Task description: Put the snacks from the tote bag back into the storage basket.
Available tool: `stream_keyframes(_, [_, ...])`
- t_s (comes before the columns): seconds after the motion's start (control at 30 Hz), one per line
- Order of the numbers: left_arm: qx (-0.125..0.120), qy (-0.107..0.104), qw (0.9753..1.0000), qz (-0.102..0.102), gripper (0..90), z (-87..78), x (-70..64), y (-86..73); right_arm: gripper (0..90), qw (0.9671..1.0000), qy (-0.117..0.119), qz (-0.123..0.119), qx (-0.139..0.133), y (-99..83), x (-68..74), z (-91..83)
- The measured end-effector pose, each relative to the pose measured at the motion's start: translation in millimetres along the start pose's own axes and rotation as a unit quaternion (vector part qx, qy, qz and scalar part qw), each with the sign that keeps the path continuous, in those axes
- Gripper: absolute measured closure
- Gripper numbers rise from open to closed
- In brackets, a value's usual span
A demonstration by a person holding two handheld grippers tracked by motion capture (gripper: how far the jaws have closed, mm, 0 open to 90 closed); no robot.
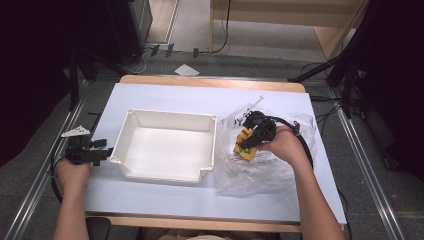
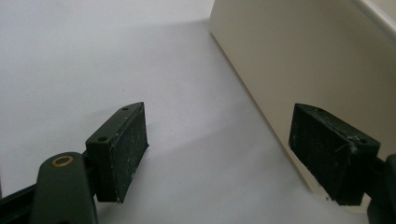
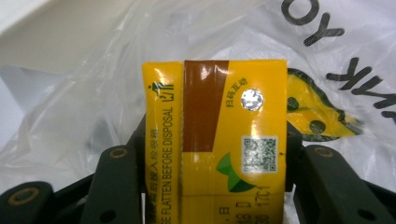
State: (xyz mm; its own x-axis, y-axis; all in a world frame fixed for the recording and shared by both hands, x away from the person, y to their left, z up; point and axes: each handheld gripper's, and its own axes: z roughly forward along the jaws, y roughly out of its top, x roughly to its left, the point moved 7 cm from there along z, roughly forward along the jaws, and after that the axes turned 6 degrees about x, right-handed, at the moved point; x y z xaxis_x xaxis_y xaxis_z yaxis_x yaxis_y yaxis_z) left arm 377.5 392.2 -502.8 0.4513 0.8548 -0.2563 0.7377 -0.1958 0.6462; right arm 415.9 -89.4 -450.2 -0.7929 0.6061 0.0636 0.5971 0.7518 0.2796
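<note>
A yellow drink carton [image 3: 219, 140] with a brown stripe and a QR code sits between the jaws of my right gripper [image 3: 212, 186], which is shut on its two sides. In the high view that carton [image 1: 245, 142] is held just above a clear plastic bag [image 1: 260, 170] right of the white bin [image 1: 165, 145], with my right gripper [image 1: 252, 141] on it. My left gripper [image 1: 106, 150] rests at the table's left edge beside the bin's outer wall [image 2: 299, 70]. Its jaws stand wide apart with only bare table between its pads [image 2: 126, 149].
The bag [image 3: 336, 56] carries black lettering and spreads over the table's right part. A small white plastic piece [image 1: 252, 106] lies behind the bag. The bin's inside is bare. Black stands and cables flank the table on both sides.
</note>
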Motion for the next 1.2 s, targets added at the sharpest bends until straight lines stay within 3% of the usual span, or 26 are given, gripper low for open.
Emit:
stream_keyframes(0.43, [-0.002, 0.004, 1.0, 0.002, 20.7, -5.6, -0.9, -4.9, 51.8, 0.999, -0.002, -0.01, -0.043, 5.2, 2.5, -31.0])
stream_keyframes(1.2, [0.003, 0.015, 0.9999, -0.003, 20.8, -14.5, 0.6, -16.9, 52.3, 0.9955, 0.0, -0.035, -0.088, 28.1, 13.5, -59.3])
